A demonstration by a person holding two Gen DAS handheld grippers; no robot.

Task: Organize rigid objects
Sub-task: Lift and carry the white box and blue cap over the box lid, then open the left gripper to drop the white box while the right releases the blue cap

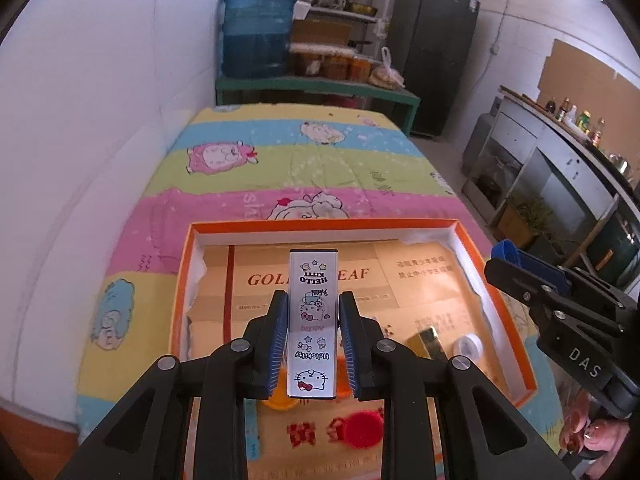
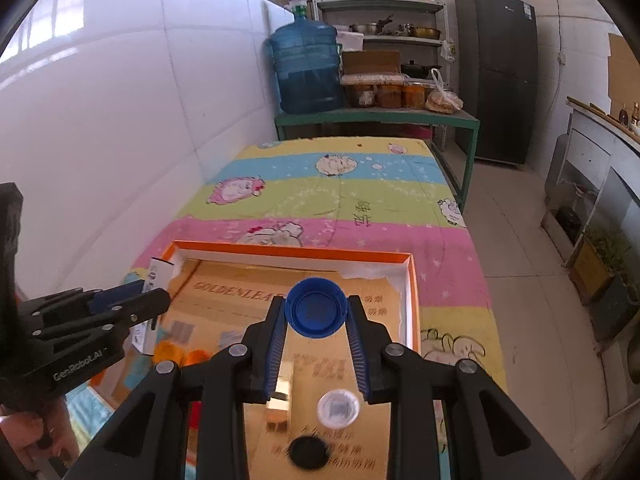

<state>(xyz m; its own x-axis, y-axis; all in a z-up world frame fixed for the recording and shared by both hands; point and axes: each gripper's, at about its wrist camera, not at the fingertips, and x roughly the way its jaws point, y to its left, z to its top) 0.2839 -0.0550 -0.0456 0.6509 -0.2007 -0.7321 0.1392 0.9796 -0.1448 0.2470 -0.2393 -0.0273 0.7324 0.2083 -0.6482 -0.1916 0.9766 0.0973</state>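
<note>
Here both grippers were loaded above the orange tray [image 1: 520, 344]. Left gripper [image 1: 313, 340] pinched a white Hello Kitty box [image 1: 313, 308] between its pads, long axis pointing forward, held over the tray's cardboard liner. Right gripper [image 2: 318, 316] pinched a blue cap [image 2: 317, 307] by its rim at the fingertips, open side toward the camera, also over the tray.

Judgement on the step: both items look bound for the tray. To do it well, lower each until it nearly touches the liner before letting go, pick a bare patch, and keep the two grippers apart, since they sat near each other. The cap's grip was shallow, at the very tips, so tilt should be avoided.

View differences: the left view showed a red cap [image 1: 363, 428] and an orange piece [image 1: 280, 400] under the box, partly hidden. The right view showed a black cap [image 2: 309, 453], a clear cap [image 2: 338, 409] and a gold block [image 2: 280, 396] directly below the blue cap. The gold block and clear cap also appeared in the left view, off to the right.
</note>
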